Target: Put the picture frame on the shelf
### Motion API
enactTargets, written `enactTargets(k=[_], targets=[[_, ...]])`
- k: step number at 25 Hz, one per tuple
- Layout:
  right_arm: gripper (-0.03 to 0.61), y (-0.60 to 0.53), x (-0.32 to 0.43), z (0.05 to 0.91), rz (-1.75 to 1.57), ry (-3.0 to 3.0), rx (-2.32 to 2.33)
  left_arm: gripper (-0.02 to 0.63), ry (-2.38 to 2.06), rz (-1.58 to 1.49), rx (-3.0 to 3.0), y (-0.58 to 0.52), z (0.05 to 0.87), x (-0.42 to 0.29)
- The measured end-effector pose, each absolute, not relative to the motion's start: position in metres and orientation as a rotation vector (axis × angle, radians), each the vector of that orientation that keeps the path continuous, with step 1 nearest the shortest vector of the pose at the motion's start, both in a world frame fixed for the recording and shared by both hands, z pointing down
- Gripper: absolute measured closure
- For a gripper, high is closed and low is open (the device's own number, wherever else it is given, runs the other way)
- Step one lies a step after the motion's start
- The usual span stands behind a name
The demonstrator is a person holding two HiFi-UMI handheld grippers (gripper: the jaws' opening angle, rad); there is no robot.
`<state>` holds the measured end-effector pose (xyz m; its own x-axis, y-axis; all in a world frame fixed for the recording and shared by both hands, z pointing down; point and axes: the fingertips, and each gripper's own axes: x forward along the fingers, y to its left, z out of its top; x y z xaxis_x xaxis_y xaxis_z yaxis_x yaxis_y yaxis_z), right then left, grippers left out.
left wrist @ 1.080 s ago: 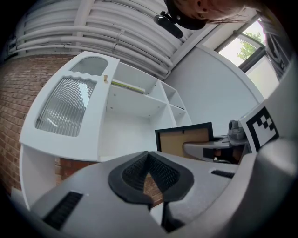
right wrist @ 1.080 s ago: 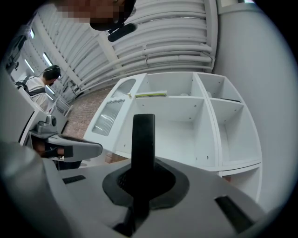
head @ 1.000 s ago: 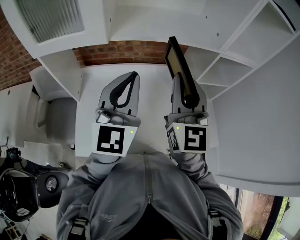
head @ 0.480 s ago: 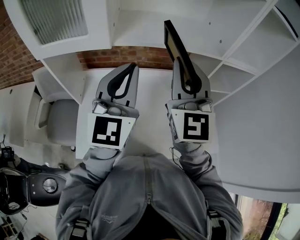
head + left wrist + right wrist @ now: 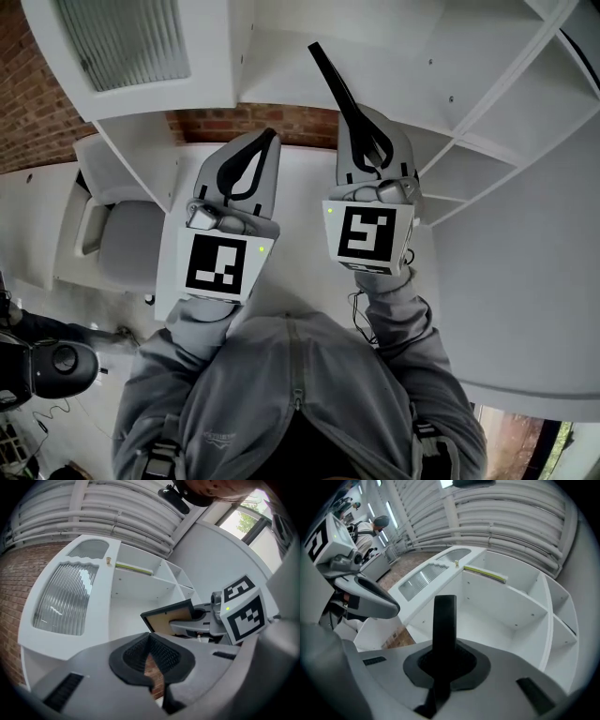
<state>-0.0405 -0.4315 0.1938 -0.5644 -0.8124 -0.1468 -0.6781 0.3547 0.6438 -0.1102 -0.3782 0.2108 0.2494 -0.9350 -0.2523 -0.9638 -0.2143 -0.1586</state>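
Note:
The picture frame (image 5: 330, 77) is black with a tan backing (image 5: 169, 620). It stands up from my right gripper (image 5: 369, 148), which is shut on its lower edge. The head view and the right gripper view show the frame (image 5: 444, 617) edge-on, in front of the white shelf unit's (image 5: 412, 52) open middle bay (image 5: 501, 606). No part of the frame touches the shelf. My left gripper (image 5: 264, 148) is shut and holds nothing, level with the right one and to its left. Its closed jaws (image 5: 151, 660) point at the shelf (image 5: 136, 588).
A cabinet door with ribbed glass (image 5: 122, 37) hangs left of the open bays. Brick wall (image 5: 267, 122) shows behind a white desk top (image 5: 305, 192). A grey chair (image 5: 117, 239) stands at the left and a dark scooter (image 5: 47, 361) at the lower left.
Both grippers moved forward and up toward the shelf. The right one rolled, so the frame's tan face turned out of sight and it now shows edge-on.

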Motion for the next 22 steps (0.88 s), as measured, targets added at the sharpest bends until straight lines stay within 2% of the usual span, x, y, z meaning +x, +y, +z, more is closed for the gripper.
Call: enactTargets(k=[16, 22], targets=[[0.544, -0.448, -0.076, 0.217, -1.202, -2.06, 1.117, 0.607, 1.756, 0.085, -2.249, -0.379, 0.215, -0.121], [0.543, -0.455, -0.087, 0.224, -1.255, -1.982, 1.049, 0.606, 1.631, 0.01, -2.31, -0.383, 0.217, -0.113]])
